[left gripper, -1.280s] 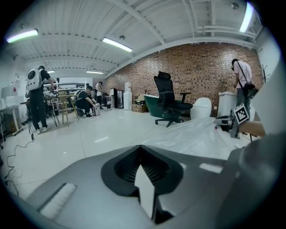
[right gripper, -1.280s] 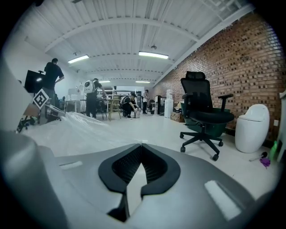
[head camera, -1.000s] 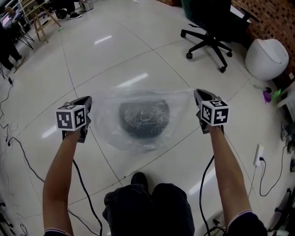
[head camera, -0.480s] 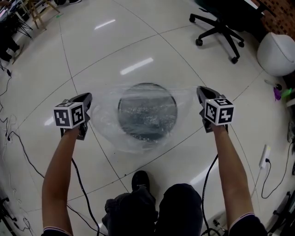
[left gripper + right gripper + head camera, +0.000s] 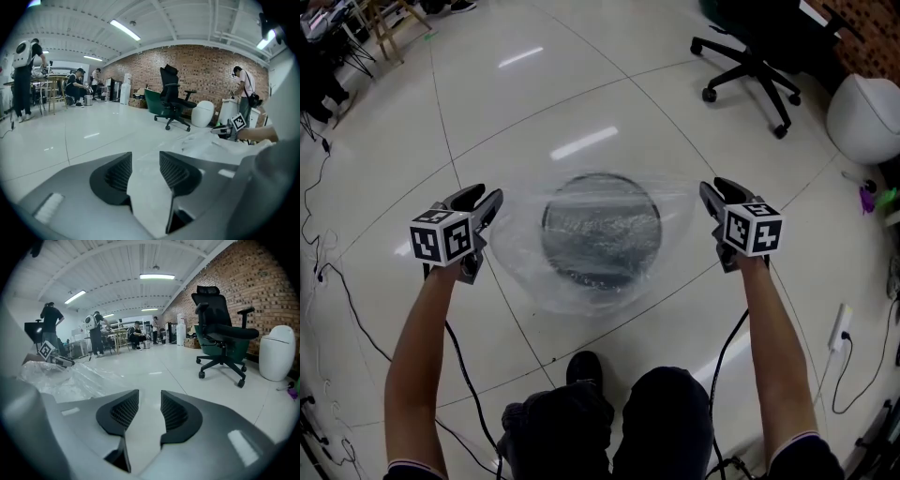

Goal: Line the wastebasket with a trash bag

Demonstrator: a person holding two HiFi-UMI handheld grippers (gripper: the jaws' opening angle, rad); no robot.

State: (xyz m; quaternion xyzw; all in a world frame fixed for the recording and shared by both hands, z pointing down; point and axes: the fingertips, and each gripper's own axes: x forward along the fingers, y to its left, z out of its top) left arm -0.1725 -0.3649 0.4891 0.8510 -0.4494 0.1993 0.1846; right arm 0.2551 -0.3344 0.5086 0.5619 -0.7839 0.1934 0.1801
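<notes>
Nearest are the person's dark trousers [image 5: 609, 427] and one shoe [image 5: 583, 367], with both bare forearms reaching out over the pale tiled floor [image 5: 534, 103]. The left gripper [image 5: 485, 200] has just been spreading its jaws, which stand wide apart. The trash bag [image 5: 517, 255] reaches up to them, but whether a fold lies in the gap I cannot tell. The right gripper [image 5: 713, 188] has also just been opening, and only floor shows between its jaws. Between the two grippers the clear bag lies draped over the round dark wastebasket [image 5: 600, 230], its film sagging around the rim. Farther off to the right stand a black office chair [image 5: 752, 58] and a white rounded bin [image 5: 865, 117].
</notes>
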